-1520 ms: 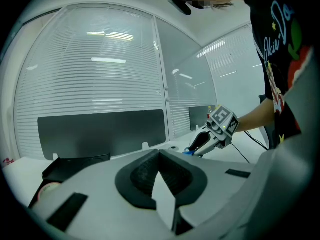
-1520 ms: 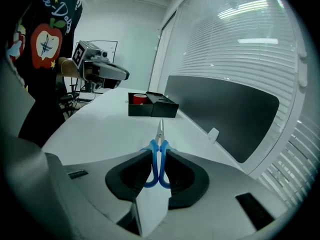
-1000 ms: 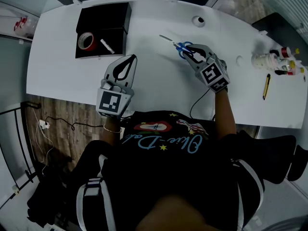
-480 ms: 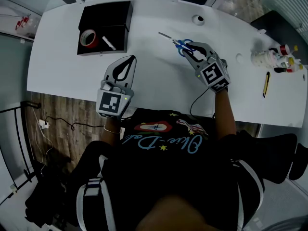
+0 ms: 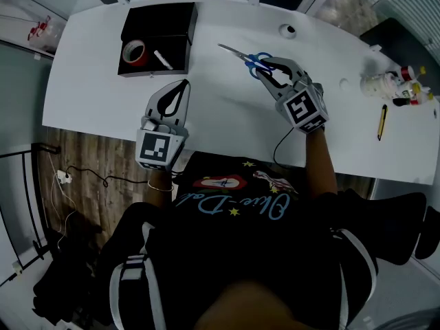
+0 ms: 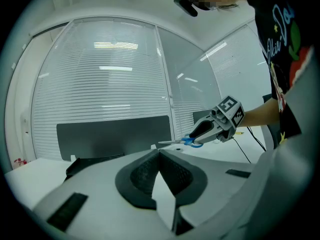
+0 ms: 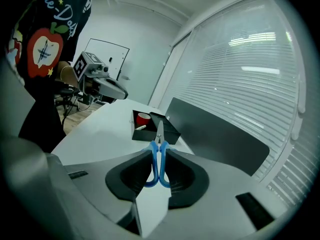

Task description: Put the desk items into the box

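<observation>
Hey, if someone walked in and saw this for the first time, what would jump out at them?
The blue-handled scissors stand out most, clamped by their handles in the right gripper over the middle of the white table. Next is the black box at the table's far left, with a red tape roll already in it.

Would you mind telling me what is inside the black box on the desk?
Inside the black box lie a red tape roll and a small white stick-like item. Its far half is dark, so anything there cannot be made out.
</observation>
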A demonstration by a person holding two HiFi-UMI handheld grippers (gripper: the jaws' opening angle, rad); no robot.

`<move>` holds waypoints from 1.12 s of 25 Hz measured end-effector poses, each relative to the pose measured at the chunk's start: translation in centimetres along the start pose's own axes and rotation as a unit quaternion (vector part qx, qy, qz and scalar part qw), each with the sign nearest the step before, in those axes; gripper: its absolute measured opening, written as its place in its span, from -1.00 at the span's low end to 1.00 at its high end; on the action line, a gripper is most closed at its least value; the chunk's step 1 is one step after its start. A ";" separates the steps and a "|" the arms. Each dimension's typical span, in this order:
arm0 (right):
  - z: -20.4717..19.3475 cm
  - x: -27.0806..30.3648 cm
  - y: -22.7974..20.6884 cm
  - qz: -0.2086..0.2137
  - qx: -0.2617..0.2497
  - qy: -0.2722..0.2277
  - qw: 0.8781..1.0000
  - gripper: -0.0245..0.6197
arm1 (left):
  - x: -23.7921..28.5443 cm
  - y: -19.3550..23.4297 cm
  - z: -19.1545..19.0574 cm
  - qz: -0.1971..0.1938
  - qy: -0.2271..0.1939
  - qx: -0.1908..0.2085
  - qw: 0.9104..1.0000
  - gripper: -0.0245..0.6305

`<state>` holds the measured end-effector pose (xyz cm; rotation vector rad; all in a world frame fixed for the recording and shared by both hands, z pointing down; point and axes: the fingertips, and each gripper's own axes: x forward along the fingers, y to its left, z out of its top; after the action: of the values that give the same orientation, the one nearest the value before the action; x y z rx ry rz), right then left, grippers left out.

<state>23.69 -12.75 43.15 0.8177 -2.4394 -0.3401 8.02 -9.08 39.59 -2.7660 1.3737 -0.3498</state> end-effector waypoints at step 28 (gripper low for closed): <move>8.3 13.4 3.6 0.026 0.007 -0.008 1.000 -0.66 | -5.0 14.6 -1.6 0.021 0.004 -0.004 1.000 -0.94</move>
<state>8.24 -17.69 43.24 0.7594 -2.4751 -0.3118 -6.67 -13.85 38.38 -2.7408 1.4366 -0.3549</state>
